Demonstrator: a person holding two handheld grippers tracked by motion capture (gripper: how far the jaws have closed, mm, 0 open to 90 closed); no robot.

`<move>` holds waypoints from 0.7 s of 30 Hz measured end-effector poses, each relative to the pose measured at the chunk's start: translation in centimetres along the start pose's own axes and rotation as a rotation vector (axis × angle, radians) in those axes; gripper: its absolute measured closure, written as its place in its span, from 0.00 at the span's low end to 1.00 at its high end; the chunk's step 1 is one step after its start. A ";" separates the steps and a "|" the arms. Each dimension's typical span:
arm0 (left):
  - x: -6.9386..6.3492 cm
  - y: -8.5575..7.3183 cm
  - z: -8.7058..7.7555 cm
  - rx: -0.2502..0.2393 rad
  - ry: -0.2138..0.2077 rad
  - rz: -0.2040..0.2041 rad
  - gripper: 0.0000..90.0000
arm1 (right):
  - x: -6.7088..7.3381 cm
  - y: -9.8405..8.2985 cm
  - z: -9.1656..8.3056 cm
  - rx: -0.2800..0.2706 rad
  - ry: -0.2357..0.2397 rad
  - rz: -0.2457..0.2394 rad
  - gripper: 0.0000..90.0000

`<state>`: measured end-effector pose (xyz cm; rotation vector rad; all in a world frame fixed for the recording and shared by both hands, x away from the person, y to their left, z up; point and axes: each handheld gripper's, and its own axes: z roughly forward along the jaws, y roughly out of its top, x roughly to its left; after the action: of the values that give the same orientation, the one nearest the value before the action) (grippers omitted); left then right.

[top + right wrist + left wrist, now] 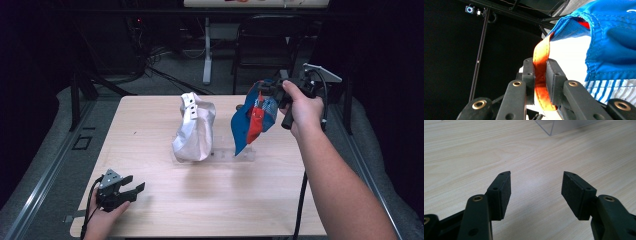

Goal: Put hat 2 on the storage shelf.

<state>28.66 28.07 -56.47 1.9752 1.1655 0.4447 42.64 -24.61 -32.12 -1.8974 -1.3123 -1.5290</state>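
The right gripper (266, 93) is held up over the far right part of the table (150, 220), in a hand (302, 111) whose forearm comes in from the lower right. Its fingers (554, 80) are pressed together on an orange strap (541, 75), which runs up between the pads and joins a blue cloth bag (609, 42). In the right gripper view the blue fabric has a stitched hem, and a white panel with blue stripes shows below it. In the high view the bag (242, 125) hangs from the gripper, off the table, with a red-orange strip down its front and its lower tip pointing toward a clear stand (235, 152) on the table. A silver bag (194, 130) stands upright on the left part of that stand, near the blue one and apart from it. The left gripper (131, 192) rests low at the near left corner of the table, held by a hand (102, 222), well apart from both bags. Its fingers (500, 195) are spread wide with bare wood between them, and a corner of the clear stand (564, 126) shows beyond them in the left gripper view.
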 end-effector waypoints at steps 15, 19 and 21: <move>-0.1 0.0 0.2 -0.006 -0.003 0.005 0.46 | -0.8 -1.0 2.0 0.034 -0.018 0.003 0.87; -0.2 0.0 0.1 -0.007 -0.004 0.006 0.46 | -1.4 -1.3 2.3 0.044 -0.023 0.000 0.87; -0.2 0.0 0.2 -0.008 -0.003 0.010 0.46 | -1.7 -1.4 2.4 0.054 -0.028 0.001 0.86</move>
<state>28.65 27.79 -56.55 1.9747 1.1507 0.4503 42.83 -22.81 -34.81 -1.8921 -1.3505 -1.4574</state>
